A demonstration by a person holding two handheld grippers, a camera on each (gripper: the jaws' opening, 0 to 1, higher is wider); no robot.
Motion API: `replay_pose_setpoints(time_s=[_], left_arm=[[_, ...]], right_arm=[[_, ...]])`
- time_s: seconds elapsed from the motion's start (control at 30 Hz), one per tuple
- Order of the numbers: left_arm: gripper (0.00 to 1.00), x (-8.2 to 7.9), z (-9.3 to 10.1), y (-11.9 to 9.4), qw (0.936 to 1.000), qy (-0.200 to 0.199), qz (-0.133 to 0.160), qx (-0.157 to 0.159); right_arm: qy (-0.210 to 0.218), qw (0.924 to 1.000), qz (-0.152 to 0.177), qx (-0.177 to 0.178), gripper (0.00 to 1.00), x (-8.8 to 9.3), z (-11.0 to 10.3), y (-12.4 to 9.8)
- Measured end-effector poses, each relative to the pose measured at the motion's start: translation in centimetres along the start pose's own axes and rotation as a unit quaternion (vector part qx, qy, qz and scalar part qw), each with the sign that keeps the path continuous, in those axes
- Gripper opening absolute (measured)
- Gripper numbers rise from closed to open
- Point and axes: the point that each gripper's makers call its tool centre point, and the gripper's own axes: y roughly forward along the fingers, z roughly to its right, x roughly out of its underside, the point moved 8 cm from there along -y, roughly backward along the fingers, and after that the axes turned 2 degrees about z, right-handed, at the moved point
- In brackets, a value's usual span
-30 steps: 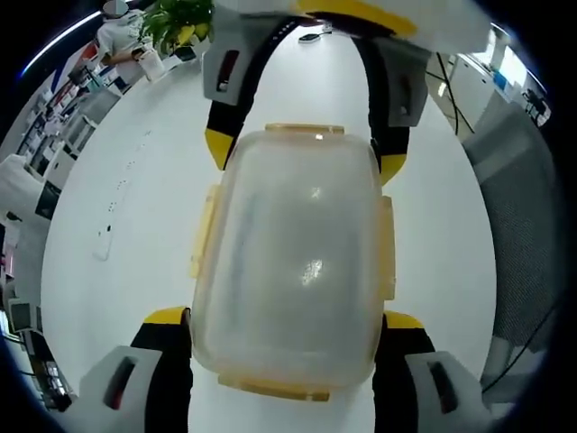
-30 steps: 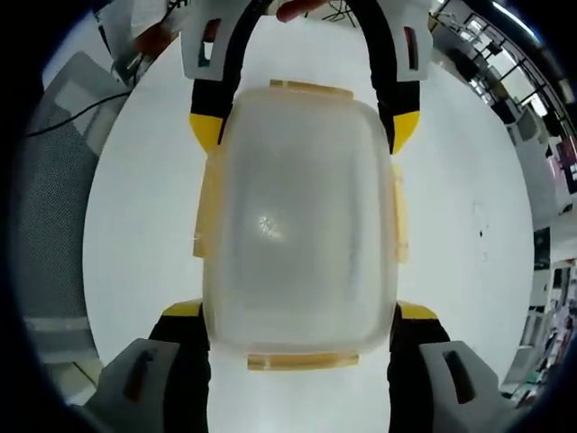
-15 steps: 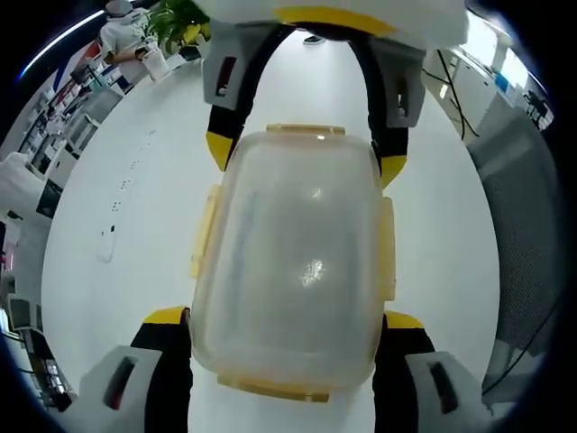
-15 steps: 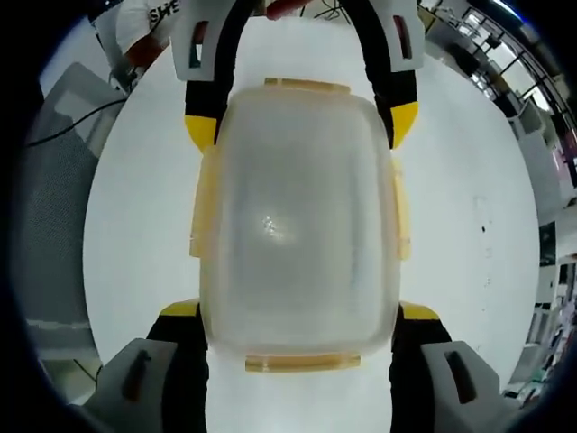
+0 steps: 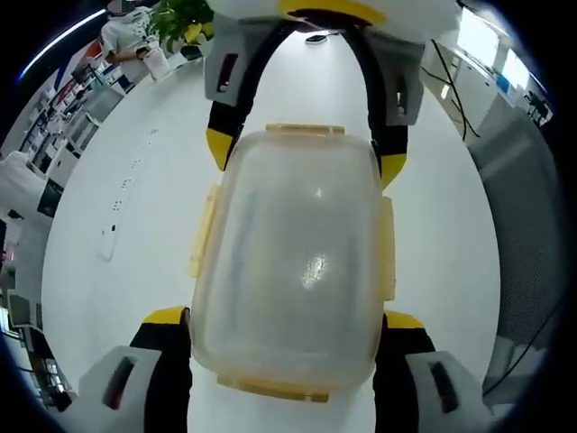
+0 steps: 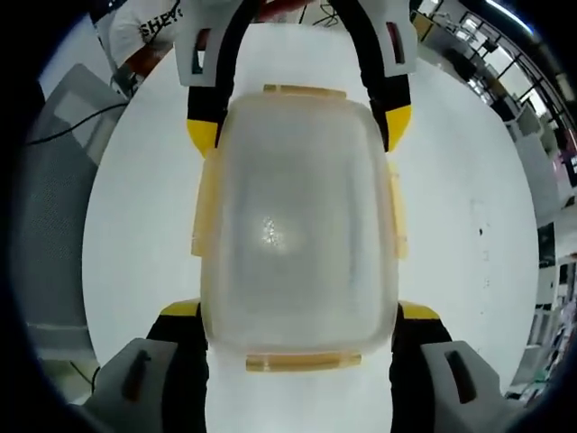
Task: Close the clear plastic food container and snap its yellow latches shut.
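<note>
A white round tabletop point(image 5: 117, 180) is standing in an open office room, with shelving along one side and a grey mesh chair point(image 5: 532, 207) drawn up near its edge. In the middle of the tabletop, the clear plastic food container point(image 5: 293, 257) is lying with its cloudy lid on top. Yellow latches point(image 5: 204, 233) are running along all four sides of it, flat against the walls as far as the left gripper view tells; whether each one is snapped home cannot be told.

In the left gripper view, the left gripper point(image 5: 288, 329) is reaching up from below, its yellow-tipped black jaws spread wide and sitting just outside the two near corners of the container, touching or almost touching its walls. The right gripper point(image 5: 306, 153) is coming in from the far side, its jaws likewise apart and bracketing the two far corners. In the right gripper view the same container point(image 6: 297, 230) is lying between the right gripper point(image 6: 297, 325) at the bottom and the left gripper point(image 6: 297, 126) at the top, each straddling one end with jaws open around it rather than pinching it.

Beyond the tabletop's far edge, a green plant point(image 5: 185, 23) is standing, a person in white point(image 5: 122, 36) is beside it, and a dark cable point(image 6: 81, 113) is trailing off the tabletop's edge towards the chair.
</note>
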Motion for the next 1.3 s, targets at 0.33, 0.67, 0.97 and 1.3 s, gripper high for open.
replay_pose_setpoints(time_s=[0.33,0.67,0.97,1.3], left_arm=[[0.83,1.0,0.9,0.0,0.9981,0.032,0.041,-0.034],[0.8,1.6,1.8,-0.7,0.9837,-0.008,0.153,-0.094],[0.76,3.0,2.0,-1.7,0.9719,-0.057,0.175,-0.147],[0.77,4.4,4.1,-1.9,0.9351,-0.163,0.23,-0.215]], right_arm=[[0.008,0.9979,0.06,0.021,0.8,0.5,0.0,-0.4],[0.092,0.9838,0.138,0.069,0.91,1.3,-1.0,0.2],[0.18,0.954,0.204,0.126,0.93,1.9,-2.2,0.0],[0.252,0.9242,0.243,0.152,0.95,2.1,-3.9,0.6]])
